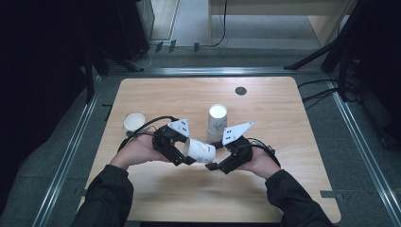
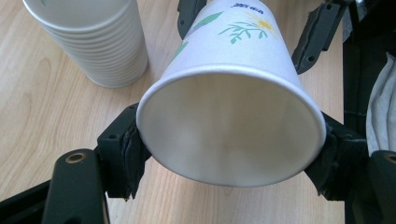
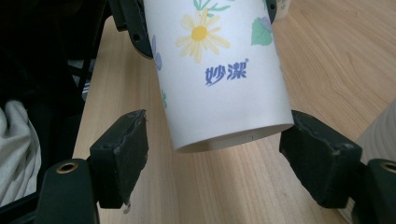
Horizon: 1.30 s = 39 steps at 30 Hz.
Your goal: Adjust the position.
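Note:
A white paper cup (image 1: 199,150) with a flower print lies on its side in the air between my two grippers, above the wooden table (image 1: 265,109). In the left gripper view its open mouth (image 2: 231,135) faces the camera. My left gripper (image 2: 231,154) is shut on the cup just behind the rim, both pads pressing its wall. My right gripper (image 3: 219,156) stands open around the cup's base (image 3: 224,93); a gap shows beside its left pad (image 3: 121,154). In the high view the left gripper (image 1: 186,156) and the right gripper (image 1: 215,158) meet at the cup near the table's middle front.
A tall stack of paper cups (image 1: 216,123) stands upright just behind the grippers, also close by in the left gripper view (image 2: 93,42). A single cup (image 1: 134,121) sits at the left. A dark round hole (image 1: 240,91) marks the far side.

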### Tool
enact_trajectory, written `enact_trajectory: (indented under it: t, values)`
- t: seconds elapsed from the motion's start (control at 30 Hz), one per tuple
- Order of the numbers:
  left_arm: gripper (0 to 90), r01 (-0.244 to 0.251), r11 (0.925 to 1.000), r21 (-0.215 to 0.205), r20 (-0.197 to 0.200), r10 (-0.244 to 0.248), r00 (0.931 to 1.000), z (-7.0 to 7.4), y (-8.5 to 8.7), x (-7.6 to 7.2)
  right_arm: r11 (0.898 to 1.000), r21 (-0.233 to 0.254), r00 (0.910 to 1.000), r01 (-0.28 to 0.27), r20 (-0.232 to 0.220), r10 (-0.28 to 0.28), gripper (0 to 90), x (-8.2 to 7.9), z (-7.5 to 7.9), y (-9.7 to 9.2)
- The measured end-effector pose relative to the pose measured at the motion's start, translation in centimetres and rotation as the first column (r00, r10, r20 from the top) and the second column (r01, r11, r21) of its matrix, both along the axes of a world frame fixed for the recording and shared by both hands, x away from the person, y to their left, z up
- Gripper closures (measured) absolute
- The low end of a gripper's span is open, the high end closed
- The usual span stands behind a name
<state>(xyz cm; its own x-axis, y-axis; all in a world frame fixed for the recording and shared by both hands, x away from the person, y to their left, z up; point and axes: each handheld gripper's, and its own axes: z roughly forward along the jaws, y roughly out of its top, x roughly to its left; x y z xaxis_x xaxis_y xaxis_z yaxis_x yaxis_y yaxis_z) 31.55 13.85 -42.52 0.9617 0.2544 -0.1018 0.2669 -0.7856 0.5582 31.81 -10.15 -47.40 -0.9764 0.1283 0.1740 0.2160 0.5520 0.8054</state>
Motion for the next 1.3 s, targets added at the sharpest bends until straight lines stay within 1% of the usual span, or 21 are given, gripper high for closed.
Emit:
enact_trajectory:
  t: [0.1,0.2,0.27,0.4,0.43,0.5,0.53,0.63,0.7,0.8,0.9,1.0,1.07,1.17,1.3]
  values:
    - [25.3,0.003,0.9997,0.024,-0.005,-0.003,1.0,-0.1,-0.3,0.0,1.0,-0.011,1.0,0.0,0.003,0.0,24.0,-0.1,-0.2,0.1]
    - [25.3,0.015,0.9978,0.065,-0.003,-0.015,0.9999,-0.2,-0.7,0.1,1.0,-0.023,1.0,0.001,0.003,-0.001,23.9,-0.1,-0.5,0.3]
    - [25.3,0.018,0.9967,0.08,-0.007,-0.017,0.9998,-0.2,-0.9,0.1,0.999,-0.032,1.0,0.003,0.005,-0.002,23.5,-0.2,-0.6,0.5]
    - [25.3,0.041,0.9941,0.101,-0.025,-0.039,0.9989,-0.3,-1.4,0.1,0.999,-0.041,0.9999,-0.003,0.009,0.004,23.5,-0.3,-0.9,0.8]
    - [25.3,0.05,0.9921,0.115,-0.022,-0.048,0.9986,-0.3,-1.6,0.0,0.999,-0.043,0.9999,-0.005,0.011,0.005,23.6,-0.3,-1.0,0.8]
    - [25.3,0.05,0.9885,0.143,-0.027,-0.047,0.9985,-0.5,-2.0,-0.1,0.999,-0.05,0.9999,-0.005,0.015,0.006,23.5,-0.4,-1.1,1.0]
    - [25.3,0.051,0.9859,0.16,-0.021,-0.048,0.9986,-0.5,-2.1,-0.1,0.998,-0.056,0.9998,-0.005,0.018,0.006,23.5,-0.5,-1.2,1.1]
    - [25.3,0.055,0.9802,0.19,-0.034,-0.049,0.9982,-0.8,-2.7,0.0,0.998,-0.066,0.9998,-0.007,0.02,0.009,23.6,-0.5,-1.4,1.2]
    - [25.3,0.051,0.9799,0.193,-0.05,-0.042,0.9979,-1.1,-3.0,0.0,0.998,-0.07,0.9996,-0.011,0.024,0.013,23.7,-0.5,-1.5,1.3]
    - [25.3,0.057,0.9786,0.198,-0.053,-0.048,0.9974,-1.1,-3.3,0.1,0.997,-0.072,0.9995,-0.016,0.025,0.018,24.5,-0.6,-1.6,1.5]
    - [25.2,0.067,0.9827,0.172,-0.061,-0.058,0.9965,-1.1,-3.4,0.0,0.997,-0.075,0.9992,-0.022,0.032,0.025,27.5,-0.7,-1.6,1.6]
    - [25.1,0.078,0.9829,0.167,-0.053,-0.07,0.9961,-1.1,-3.4,0.0,0.997,-0.077,0.9985,-0.026,0.047,0.03,32.5,-0.8,-1.5,1.6]
    - [24.9,0.086,0.9827,0.164,-0.051,-0.079,0.9956,-1.1,-3.3,0.0,0.996,-0.082,0.9967,-0.035,0.071,0.041,33.4,-1.0,-1.5,1.5]
    - [23.5,0.091,0.9821,0.164,-0.049,-0.084,0.9952,-1.2,-3.3,-0.1,0.996,-0.083,0.9962,-0.039,0.075,0.045,33.6,-1.0,-1.5,1.6]
    - [21.2,0.098,0.9851,0.141,-0.028,-0.095,0.9951,-1.1,-3.0,0.0,0.996,-0.08,0.9964,-0.035,0.074,0.041,33.4,-1.0,-1.4,1.5]
